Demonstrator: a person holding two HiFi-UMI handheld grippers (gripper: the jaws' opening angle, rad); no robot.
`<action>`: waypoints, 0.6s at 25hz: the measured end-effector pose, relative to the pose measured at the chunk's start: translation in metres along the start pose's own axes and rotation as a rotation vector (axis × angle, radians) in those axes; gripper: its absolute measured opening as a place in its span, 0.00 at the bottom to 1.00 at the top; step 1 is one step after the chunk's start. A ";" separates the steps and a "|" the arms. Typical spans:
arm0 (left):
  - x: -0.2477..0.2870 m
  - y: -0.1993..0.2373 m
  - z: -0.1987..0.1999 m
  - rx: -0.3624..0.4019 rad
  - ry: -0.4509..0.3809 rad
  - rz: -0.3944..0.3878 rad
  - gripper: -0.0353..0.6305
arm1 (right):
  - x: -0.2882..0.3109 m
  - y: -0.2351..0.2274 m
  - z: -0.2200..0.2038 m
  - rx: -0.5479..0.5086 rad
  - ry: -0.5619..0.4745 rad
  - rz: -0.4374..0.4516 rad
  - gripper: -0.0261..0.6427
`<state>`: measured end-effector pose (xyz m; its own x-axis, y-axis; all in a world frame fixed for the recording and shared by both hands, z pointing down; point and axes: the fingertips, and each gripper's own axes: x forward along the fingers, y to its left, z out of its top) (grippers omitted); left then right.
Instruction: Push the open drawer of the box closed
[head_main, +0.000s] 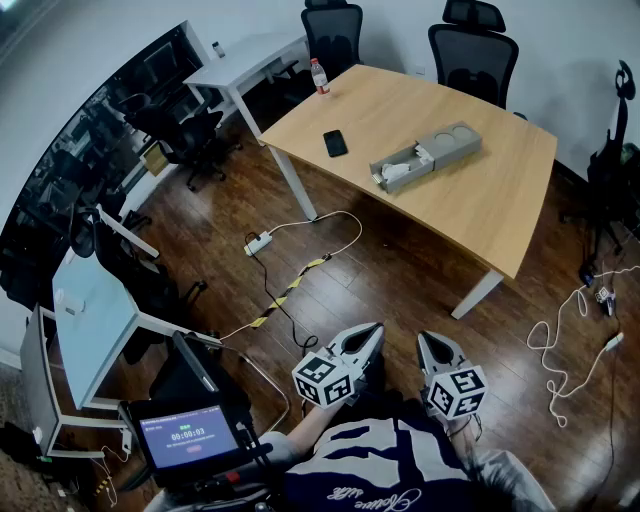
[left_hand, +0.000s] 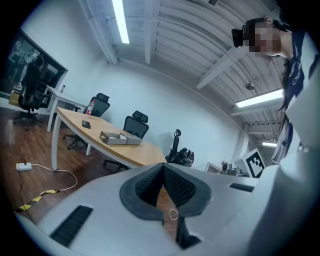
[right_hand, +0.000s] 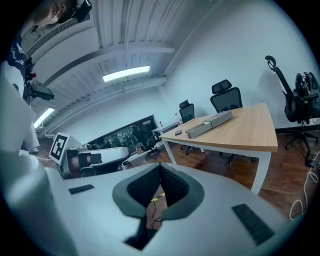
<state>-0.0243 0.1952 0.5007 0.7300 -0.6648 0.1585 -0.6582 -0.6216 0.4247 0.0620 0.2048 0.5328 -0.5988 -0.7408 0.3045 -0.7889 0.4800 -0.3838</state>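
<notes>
From the head view, a flat grey box (head_main: 452, 144) lies on the light wooden surface (head_main: 500, 200), far from the person. Its grey drawer (head_main: 402, 170) sticks out toward the left side of the surface, and something white lies in it. A black phone (head_main: 335, 143) lies near the drawer. A clear bottle with a red label (head_main: 319, 75) stands near the far edge. Two black office chairs (head_main: 474, 42) stand behind the surface. A white power strip (head_main: 258, 243) lies on the dark wooden floor (head_main: 400, 270). The left gripper (head_main: 374, 331) and the right gripper (head_main: 427, 341) are low in the picture, close to the person's body and well apart from the box.

In the left gripper view, the left gripper (left_hand: 163, 165) has its jaws pressed together with nothing in them. The box (left_hand: 129, 140) is far off on the surface, with its drawer (left_hand: 110, 137) open.

In the right gripper view, the right gripper (right_hand: 160, 165) has its jaws pressed together too, and they hold nothing. The box (right_hand: 220, 119) lies far away on the surface, and the drawer (right_hand: 199, 130) sticks out of it.
</notes>
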 end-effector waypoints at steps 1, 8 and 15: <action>0.002 0.000 -0.001 -0.003 0.001 -0.004 0.06 | 0.000 -0.002 0.000 0.001 0.001 -0.003 0.03; 0.034 0.032 0.009 -0.019 0.031 -0.045 0.06 | 0.038 -0.030 0.015 0.030 0.003 -0.045 0.03; 0.073 0.112 0.057 -0.031 0.029 -0.042 0.06 | 0.114 -0.047 0.051 0.038 0.007 -0.074 0.03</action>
<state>-0.0547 0.0535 0.5091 0.7623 -0.6258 0.1654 -0.6211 -0.6354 0.4589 0.0380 0.0734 0.5412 -0.5405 -0.7698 0.3395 -0.8250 0.4058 -0.3932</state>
